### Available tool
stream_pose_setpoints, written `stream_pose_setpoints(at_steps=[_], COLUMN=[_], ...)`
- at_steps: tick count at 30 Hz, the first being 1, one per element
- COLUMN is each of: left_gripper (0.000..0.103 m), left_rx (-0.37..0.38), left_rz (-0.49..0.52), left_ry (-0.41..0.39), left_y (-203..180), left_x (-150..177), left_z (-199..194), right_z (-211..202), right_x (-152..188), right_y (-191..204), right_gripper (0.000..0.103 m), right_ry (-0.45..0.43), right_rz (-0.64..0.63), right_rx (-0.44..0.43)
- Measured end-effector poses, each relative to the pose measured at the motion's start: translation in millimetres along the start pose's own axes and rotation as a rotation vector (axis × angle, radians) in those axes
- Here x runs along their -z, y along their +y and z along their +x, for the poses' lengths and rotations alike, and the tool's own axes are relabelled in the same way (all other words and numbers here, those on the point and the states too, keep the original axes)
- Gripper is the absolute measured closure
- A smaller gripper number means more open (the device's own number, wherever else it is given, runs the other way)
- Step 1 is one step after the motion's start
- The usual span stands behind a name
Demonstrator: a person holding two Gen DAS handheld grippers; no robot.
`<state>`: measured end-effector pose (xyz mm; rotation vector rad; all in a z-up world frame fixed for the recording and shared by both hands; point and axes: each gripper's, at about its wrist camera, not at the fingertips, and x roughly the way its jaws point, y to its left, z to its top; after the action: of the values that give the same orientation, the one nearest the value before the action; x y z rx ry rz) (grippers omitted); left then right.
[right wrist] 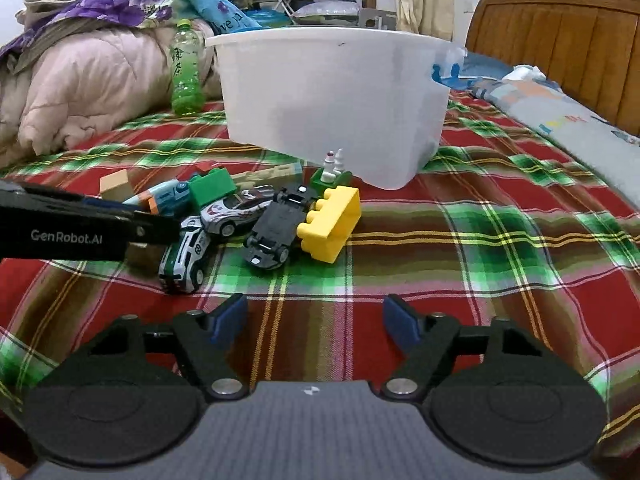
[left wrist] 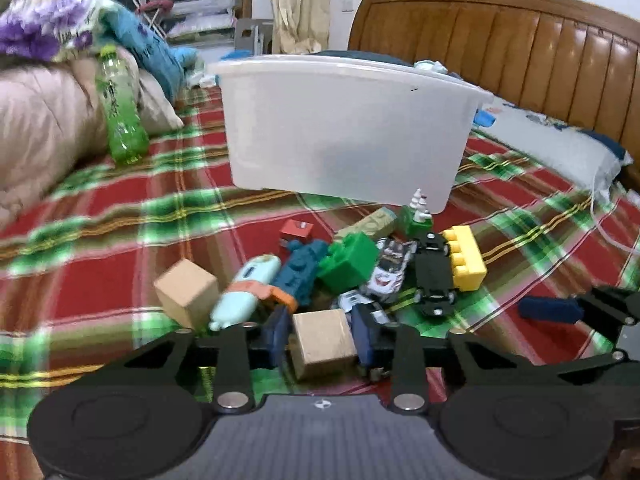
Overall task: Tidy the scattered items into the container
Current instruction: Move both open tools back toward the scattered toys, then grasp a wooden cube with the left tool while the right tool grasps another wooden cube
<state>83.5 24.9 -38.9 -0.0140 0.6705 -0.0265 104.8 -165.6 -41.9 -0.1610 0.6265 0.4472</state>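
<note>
A white plastic tub (left wrist: 344, 128) stands on the plaid bedspread; it also shows in the right wrist view (right wrist: 332, 100). A pile of toys lies in front of it: a green brick (left wrist: 348, 264), a yellow brick (left wrist: 466, 258), toy cars (left wrist: 390, 268), a teal toy (left wrist: 302, 270), a light-blue toy (left wrist: 246, 290) and a wooden cube (left wrist: 186, 292). My left gripper (left wrist: 323, 340) is shut on another wooden block (left wrist: 322, 340) at the pile's near edge. My right gripper (right wrist: 316, 322) is open and empty, above the bedspread in front of the yellow brick (right wrist: 330, 224) and an overturned black car (right wrist: 276, 226).
A green bottle (left wrist: 120, 112) leans against a pink quilt (left wrist: 44, 120) at the left. A wooden headboard (left wrist: 520, 48) and a pillow (left wrist: 560, 148) are at the right. The right gripper's finger (left wrist: 552, 310) shows at the right of the left wrist view.
</note>
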Motion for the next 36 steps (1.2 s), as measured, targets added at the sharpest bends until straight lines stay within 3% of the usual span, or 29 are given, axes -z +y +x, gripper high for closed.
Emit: stream_pose_setpoints(at_steps=[5,8,11,16,23,28,32,34,36], left_gripper=[0.064,0.062,0.069,0.069,0.069,0.069,0.069,0.069,0.069], left_rx=[0.035,0.058,0.049,0.041,0.008,0.009,0.011,0.01,0.01], left_rz=[0.017,-0.01,-0.013,-0.046,-0.047,-0.048,-0.051,-0.046,-0.049], left_ry=[0.016,0.083,0.053,0.016,0.05,0.045,0.043,0.043,0.043], left_y=[7.7,9.3,11.6,34.7,56.1,58.3,58.3,57.7,57.8], left_x=[3.5,6.7,14.9,18.1,34.6,37.4,38.0,38.2,37.7], left_z=[-3.2,8.2,5.6,-11.9,-19.6,-23.5,-23.5,-23.4,-23.1], right_z=[3.1,4.2,4.0,-9.2,7.7,48.6,75.1,82.3,83.3], right_x=[1.9,-0.3,-1.9,-11.5,-56.1,-84.0,-85.4,-84.4,-83.0], right_y=[9.8,8.8,7.2,19.7,71.5,109.9,124.7,128.8,128.8], right_gripper=[0.025,0.021,0.021,0.049,0.047,0.043,0.048,0.071,0.071], right_ry=[0.016,0.038,0.043,-0.026,-0.109,-0.051,0.029,0.061,0.076], right_rz=[-0.047,-0.06,-0.055,-0.065,-0.127,-0.201,-0.236,-0.257,-0.252], right_rx=[0.025,0.029,0.021,-0.044,-0.243,-0.293,-0.315,-0.326,-0.335])
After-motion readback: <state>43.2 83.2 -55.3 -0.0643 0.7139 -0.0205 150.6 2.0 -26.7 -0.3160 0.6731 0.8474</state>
